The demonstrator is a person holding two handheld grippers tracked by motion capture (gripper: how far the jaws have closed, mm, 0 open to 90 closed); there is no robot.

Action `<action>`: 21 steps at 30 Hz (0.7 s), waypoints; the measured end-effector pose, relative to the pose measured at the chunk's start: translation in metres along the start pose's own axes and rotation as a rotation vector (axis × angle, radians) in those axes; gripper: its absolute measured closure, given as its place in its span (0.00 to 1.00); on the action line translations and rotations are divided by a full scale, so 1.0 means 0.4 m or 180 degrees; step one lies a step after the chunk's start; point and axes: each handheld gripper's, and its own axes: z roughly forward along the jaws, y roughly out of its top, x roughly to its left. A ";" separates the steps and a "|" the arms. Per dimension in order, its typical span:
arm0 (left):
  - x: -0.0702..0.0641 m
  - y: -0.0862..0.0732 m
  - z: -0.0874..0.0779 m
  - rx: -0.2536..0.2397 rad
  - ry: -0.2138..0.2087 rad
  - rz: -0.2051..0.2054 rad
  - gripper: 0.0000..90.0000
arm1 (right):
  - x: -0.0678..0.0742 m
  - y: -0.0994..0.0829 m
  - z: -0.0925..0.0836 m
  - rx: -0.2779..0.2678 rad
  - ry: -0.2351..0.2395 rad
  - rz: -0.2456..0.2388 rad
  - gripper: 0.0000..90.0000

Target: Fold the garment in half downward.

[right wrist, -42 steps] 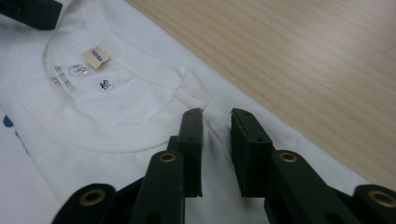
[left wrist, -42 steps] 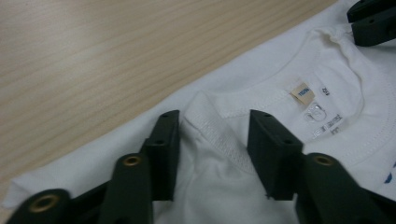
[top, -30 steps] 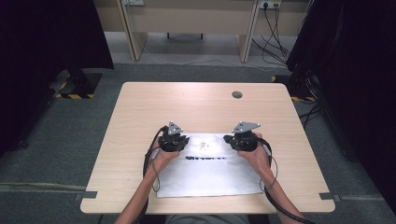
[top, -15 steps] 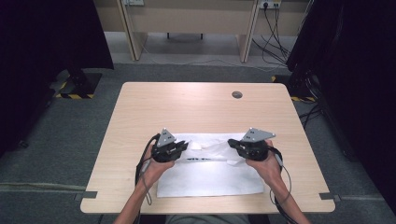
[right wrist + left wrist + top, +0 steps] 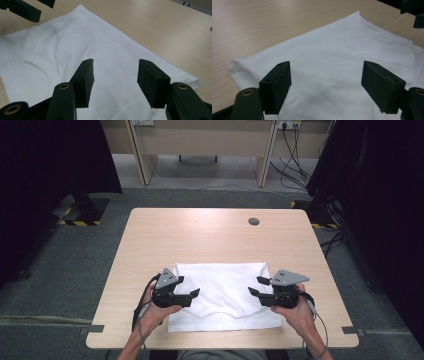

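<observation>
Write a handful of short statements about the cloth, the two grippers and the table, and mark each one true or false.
1. A white folded cloth lies flat on the light wooden table. True.
2. The left gripper is clamped on the cloth. False: its jaws stand open with nothing pinched between them, having just been opening.
3. The right gripper is open above the cloth. True.
4. Both grippers sit on the same side of the cloth. False: one is at each side, pointing inward.
5. A small round grommet hole sits near the table's far edge. True.

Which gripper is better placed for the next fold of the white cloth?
Neither clearly. The left gripper and right gripper, jaws just opened and empty, hover over opposite side edges of the folded white cloth, so both look equally placed.
</observation>
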 end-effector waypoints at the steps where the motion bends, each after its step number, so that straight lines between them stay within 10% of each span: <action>1: -0.001 -0.007 0.010 0.0078 -0.0005 0.0028 0.25 | -0.002 -0.004 0.012 0.0054 -0.0009 0.0005 0.49; 10: -0.022 -0.066 0.002 0.0690 -0.0068 0.0614 0.25 | -0.005 -0.072 0.092 0.0576 0.0056 0.0001 0.43; 17: -0.010 -0.056 -0.017 0.0792 -0.0109 0.0698 0.24 | -0.017 -0.072 0.060 0.0773 -0.0105 -0.0039 0.38; 21: -0.034 -0.030 0.008 0.0620 -0.0239 0.0563 0.20 | -0.014 -0.027 0.069 0.0532 -0.0108 -0.0031 0.32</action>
